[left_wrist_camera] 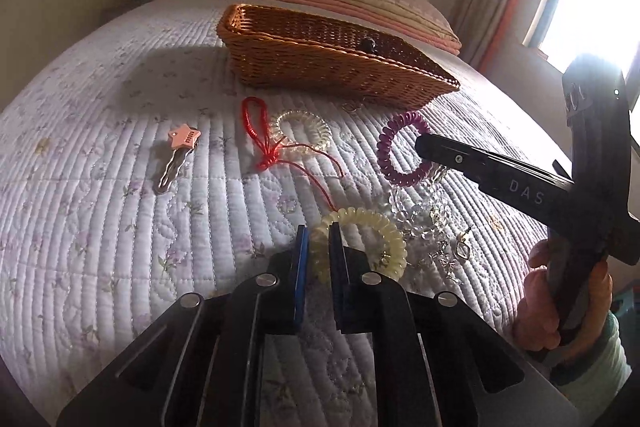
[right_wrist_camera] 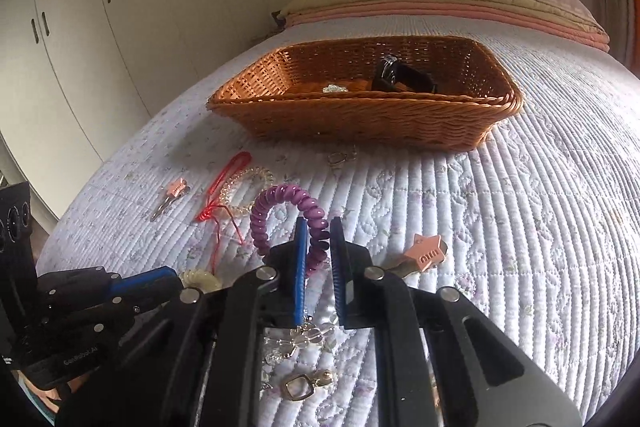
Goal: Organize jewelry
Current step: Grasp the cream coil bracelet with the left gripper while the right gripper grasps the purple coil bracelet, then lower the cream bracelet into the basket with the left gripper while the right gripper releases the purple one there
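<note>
Left wrist view: my left gripper (left_wrist_camera: 318, 247) straddles the pale yellow coil band (left_wrist_camera: 360, 243) at lower centre, jaws closed around its near arc. The wicker basket (left_wrist_camera: 320, 67) lies beyond, upper centre, on the quilted bed (left_wrist_camera: 100, 187).

Right wrist view: my right gripper (right_wrist_camera: 319, 247) clasps the glossy purple coil band (right_wrist_camera: 288, 219), centre frame; the basket (right_wrist_camera: 360, 123) sits straight ahead.

A brown wicker basket (right_wrist_camera: 360, 123) sits on the quilted bed (right_wrist_camera: 540, 227), holding a black clip (right_wrist_camera: 400, 77) and a small clear piece. In front lie 2 pink star hair clips (left_wrist_camera: 178, 157) (right_wrist_camera: 424, 255), a red cord (left_wrist_camera: 276, 147), a clear spiral tie (left_wrist_camera: 300, 127), a purple spiral tie (right_wrist_camera: 288, 219) (tilted up off the quilt), a cream spiral tie (left_wrist_camera: 360, 243) and clear beaded jewelry (left_wrist_camera: 428, 223).
</note>
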A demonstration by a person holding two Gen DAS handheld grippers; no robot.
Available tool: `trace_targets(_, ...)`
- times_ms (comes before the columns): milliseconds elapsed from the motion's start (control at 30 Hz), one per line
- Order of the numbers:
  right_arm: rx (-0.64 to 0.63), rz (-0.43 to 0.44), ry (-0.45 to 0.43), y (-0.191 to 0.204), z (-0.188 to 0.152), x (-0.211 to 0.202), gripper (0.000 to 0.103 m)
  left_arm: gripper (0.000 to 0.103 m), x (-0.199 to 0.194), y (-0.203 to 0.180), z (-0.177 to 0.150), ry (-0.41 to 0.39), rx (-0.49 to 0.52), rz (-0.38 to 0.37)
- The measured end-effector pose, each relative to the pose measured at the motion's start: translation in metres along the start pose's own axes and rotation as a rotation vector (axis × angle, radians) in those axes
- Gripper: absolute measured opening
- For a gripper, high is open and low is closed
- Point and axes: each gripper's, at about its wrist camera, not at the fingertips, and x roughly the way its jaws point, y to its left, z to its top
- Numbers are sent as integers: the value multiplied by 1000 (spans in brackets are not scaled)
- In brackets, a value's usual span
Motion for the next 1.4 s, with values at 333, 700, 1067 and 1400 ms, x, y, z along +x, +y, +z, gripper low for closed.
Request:
trace_targets(333, 32, -22, 64, -5, 4, 15, 9, 9, 2, -3, 1, 27, 13, -14)
trace_targets(700, 53, -5, 95, -8, 5, 23, 9, 10, 9, -28, -2, 94, 175, 106)
trace_targets(1067, 17, 36, 0, -1, 5, 0, 9, 8, -15, -14, 9, -22, 70, 84)
trace_targets(1400, 11, 58, -174, 1, 51, -55, 9, 8, -42, -13, 77, -190, 32, 52)
